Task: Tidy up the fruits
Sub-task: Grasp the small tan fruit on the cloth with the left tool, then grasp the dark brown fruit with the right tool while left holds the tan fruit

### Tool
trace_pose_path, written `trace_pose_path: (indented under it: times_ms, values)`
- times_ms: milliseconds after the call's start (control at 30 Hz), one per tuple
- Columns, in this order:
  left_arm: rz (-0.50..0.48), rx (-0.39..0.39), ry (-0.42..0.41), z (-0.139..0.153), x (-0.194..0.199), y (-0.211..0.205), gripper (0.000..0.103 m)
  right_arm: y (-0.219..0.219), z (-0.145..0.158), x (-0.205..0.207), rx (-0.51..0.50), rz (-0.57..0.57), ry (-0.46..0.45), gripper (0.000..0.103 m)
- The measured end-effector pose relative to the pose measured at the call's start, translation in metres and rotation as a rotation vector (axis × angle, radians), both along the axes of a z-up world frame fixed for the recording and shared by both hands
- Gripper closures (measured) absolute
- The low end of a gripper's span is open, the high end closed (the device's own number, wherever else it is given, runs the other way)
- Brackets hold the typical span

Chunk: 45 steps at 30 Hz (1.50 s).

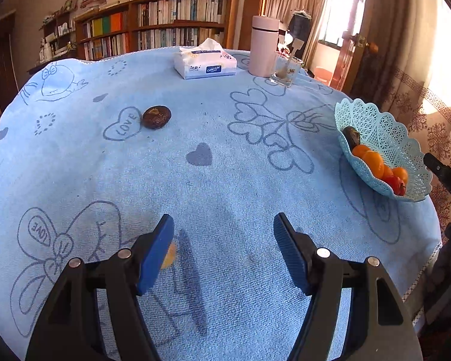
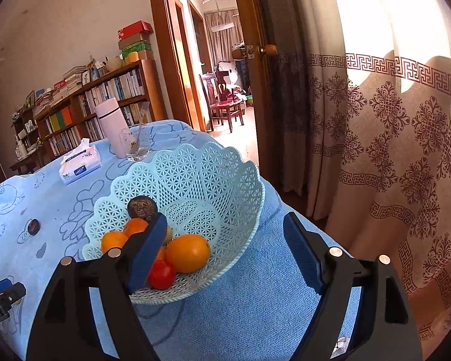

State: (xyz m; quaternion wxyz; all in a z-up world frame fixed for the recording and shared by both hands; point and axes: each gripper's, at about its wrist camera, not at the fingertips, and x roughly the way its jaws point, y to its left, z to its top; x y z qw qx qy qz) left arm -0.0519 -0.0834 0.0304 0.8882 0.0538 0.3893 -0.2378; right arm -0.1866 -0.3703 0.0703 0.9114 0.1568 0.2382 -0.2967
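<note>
My left claw hangs wide over the blue table, gripping nothing; a small yellow-orange fruit lies on the cloth just behind its left finger, mostly hidden; farther off, well to the left, a dark brown fruit sits alone beside a "LOVE" heart; at the back stand a tissue box, a pink flask and a glass with a spoon in it; my right claw is spread wide too, holding nothing, over the pale blue lattice basket at the table's right edge; in it lie oranges, a red tomato and another dark fruit; my left finger blocks part of the pile.
</note>
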Motion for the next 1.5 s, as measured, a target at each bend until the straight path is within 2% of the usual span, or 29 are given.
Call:
trace_pose_path:
  times_ms: [333,500,600,667,833,967,1133,1233,1500]
  values:
    - [0.057,0.014,-0.031,0.003,-0.003,0.03,0.034,0.032,0.011,0.003,-0.055,0.074,-0.006,0.022]
    - [0.089,0.02,0.003,-0.005,0.007,0.04,0.038,0.047,0.013,0.009,-0.068,0.116,0.003,0.022]
    - [0.091,0.016,0.04,-0.01,0.012,0.044,0.049,0.054,0.016,0.014,-0.067,0.14,0.002,0.022]
    - [0.088,0.023,0.067,-0.014,0.015,0.043,0.063,0.06,0.018,0.019,-0.067,0.164,0.003,0.022]
    - [0.1,0.02,0.083,-0.018,0.018,0.047,0.077,0.081,0.022,0.038,-0.068,0.25,0.011,0.022]
    - [0.098,0.007,0.063,-0.015,0.016,0.048,0.076,0.102,0.021,0.063,-0.029,0.376,0.045,0.022]
    - [0.112,-0.019,0.023,-0.007,0.017,0.055,0.076,0.131,0.011,0.11,0.082,0.574,0.147,0.022]
    - [0.135,-0.048,0.034,-0.009,0.02,0.062,0.076,0.144,0.003,0.137,0.14,0.634,0.188,0.022]
    - [0.149,-0.067,0.042,-0.013,0.02,0.064,0.076,0.186,-0.005,0.201,0.197,0.763,0.247,0.022]
